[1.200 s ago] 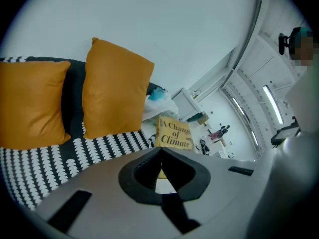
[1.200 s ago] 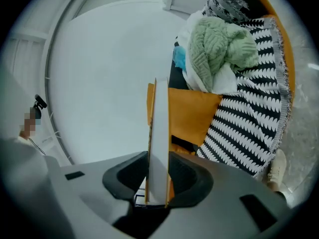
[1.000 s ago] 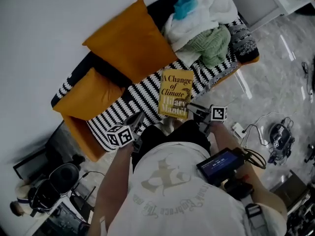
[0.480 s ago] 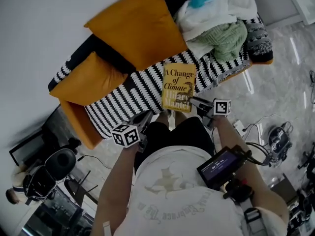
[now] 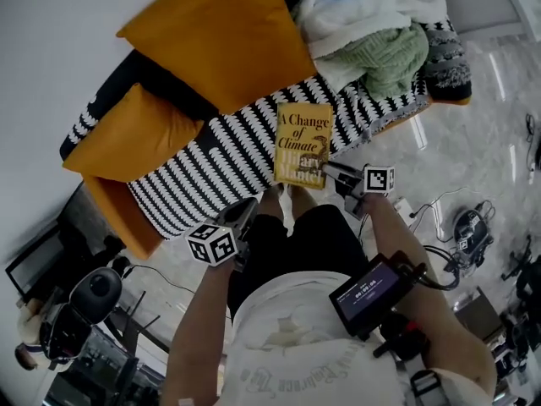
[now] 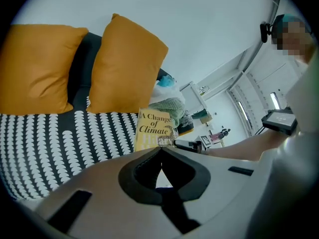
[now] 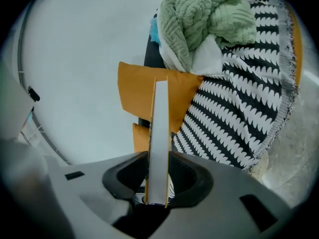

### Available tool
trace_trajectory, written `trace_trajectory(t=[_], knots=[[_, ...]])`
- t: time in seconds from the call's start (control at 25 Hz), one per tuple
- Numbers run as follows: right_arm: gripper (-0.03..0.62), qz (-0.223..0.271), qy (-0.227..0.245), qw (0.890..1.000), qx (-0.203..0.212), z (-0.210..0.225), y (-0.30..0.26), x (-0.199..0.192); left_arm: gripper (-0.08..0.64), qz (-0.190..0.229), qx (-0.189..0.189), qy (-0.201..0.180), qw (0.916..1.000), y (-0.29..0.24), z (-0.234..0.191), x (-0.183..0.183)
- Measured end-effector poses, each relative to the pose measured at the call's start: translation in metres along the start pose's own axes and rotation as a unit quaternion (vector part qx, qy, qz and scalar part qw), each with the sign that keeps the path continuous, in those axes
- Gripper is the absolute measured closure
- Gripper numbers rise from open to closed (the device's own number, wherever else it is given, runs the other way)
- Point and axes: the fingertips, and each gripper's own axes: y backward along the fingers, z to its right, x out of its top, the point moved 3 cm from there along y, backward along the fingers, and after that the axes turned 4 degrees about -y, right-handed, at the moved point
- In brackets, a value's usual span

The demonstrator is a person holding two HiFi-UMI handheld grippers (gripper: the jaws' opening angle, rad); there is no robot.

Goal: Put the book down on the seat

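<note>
The yellow book [image 5: 303, 145] with "A Change of Climate" on its cover is held face up over the front part of the sofa seat [image 5: 203, 176], which has a black-and-white patterned cover. My right gripper [image 5: 327, 172] is shut on the book's near right corner. In the right gripper view the book [image 7: 159, 128] stands edge-on between the jaws of my right gripper [image 7: 158, 176]. My left gripper [image 5: 248, 211] hangs shut and empty in front of the seat's edge, left of the book. From the left gripper [image 6: 160, 156] the book [image 6: 153, 129] shows just ahead.
Two orange cushions [image 5: 224, 36] [image 5: 127, 134] lean against the sofa back. A pile of white and green laundry [image 5: 380, 32] fills the seat's right end. Cables and gear [image 5: 469, 227] lie on the marble floor to the right; a chair [image 5: 84, 307] stands at lower left.
The right gripper still holds the book, now a little farther over the seat. The left gripper has dropped slightly back from the sofa edge. The head view has shifted.
</note>
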Motion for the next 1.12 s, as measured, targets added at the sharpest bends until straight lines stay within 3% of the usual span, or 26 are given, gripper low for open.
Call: trace_trajectory(t=[0.44, 1.12], knots=[[0.456, -0.018, -0.004, 0.999, -0.036, 0.056, -0.007, 0.0, 0.549, -0.014, -0.003, 0.024, 0.9996, -0.035, -0.002, -0.049], [0.456, -0.025, 0.0, 0.999, -0.031, 0.132, -0.037, 0.006, 0.549, -0.021, 0.004, 0.06, 0.9979, -0.075, -0.022, -0.096]])
